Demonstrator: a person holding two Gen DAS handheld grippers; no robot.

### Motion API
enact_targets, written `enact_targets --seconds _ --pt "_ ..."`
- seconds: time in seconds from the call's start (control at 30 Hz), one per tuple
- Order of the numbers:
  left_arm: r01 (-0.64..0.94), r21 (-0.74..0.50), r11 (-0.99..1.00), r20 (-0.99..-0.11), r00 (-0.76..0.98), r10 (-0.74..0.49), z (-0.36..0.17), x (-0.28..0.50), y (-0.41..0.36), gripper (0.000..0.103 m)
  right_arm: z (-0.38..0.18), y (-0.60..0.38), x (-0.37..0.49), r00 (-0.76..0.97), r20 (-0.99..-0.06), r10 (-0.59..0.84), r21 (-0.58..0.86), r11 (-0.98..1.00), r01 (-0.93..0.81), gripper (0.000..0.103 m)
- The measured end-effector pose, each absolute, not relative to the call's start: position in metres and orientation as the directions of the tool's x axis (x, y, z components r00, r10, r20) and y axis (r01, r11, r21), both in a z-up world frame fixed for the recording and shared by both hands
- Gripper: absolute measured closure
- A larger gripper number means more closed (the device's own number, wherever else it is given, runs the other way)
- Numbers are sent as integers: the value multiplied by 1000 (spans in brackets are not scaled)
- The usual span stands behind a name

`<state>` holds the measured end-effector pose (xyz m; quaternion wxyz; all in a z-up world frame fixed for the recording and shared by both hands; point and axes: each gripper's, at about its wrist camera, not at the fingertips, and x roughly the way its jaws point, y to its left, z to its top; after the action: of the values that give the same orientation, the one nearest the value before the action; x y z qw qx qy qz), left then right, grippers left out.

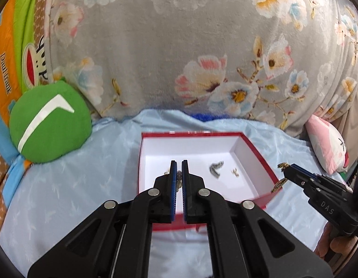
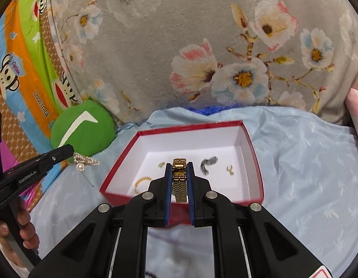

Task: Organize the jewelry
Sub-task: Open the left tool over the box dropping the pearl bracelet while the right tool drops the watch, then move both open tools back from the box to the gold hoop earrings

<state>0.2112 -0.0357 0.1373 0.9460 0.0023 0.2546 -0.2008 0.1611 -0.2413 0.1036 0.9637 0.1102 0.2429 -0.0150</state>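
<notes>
A red box (image 1: pixel 255 149) with a white inside lies open on the light blue sheet; it also shows in the right wrist view (image 2: pixel 253 153). In it lie a dark silver piece (image 1: pixel 215 168) (image 2: pixel 208 163), a small gold earring (image 1: pixel 235 172) (image 2: pixel 230 169), a gold ring (image 2: pixel 142 181) and a small gold bit (image 2: pixel 161 164). My left gripper (image 1: pixel 179 164) is shut on a pearl hair clip (image 2: pixel 85 162) over the box's left part. My right gripper (image 2: pixel 179 166) is shut on a gold watch (image 2: pixel 179 180), above the box's near edge.
A green round cushion (image 1: pixel 49 121) lies left of the box. A grey floral blanket (image 1: pixel 179 46) rises behind it. A cartoon-print cloth (image 1: pixel 10 64) is at the far left and a pink pillow (image 1: pixel 325 143) at the right. The blue sheet (image 2: pixel 306 173) spreads around the box.
</notes>
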Motion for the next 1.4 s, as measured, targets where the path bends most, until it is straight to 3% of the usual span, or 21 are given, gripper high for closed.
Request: enact_targets --seconds 0.57,1.2,1.27,1.4 --pt "344 -52 938 -531 785 -318 112 326 -80 103 72 -262 265 856 -516 -8 154 983 102 92" --pt "309 -100 946 -589 748 -306 86 323 -66 102 70 -266 241 879 -476 -9 180 978 108 90" --pt "305 -99 947 -591 748 -303 85 311 -60 92 74 -263 224 887 -462 -13 175 979 105 90" --pt "314 -85 946 -596 744 -301 79 276 -50 85 77 -253 180 893 -450 -11 167 981 96 87"
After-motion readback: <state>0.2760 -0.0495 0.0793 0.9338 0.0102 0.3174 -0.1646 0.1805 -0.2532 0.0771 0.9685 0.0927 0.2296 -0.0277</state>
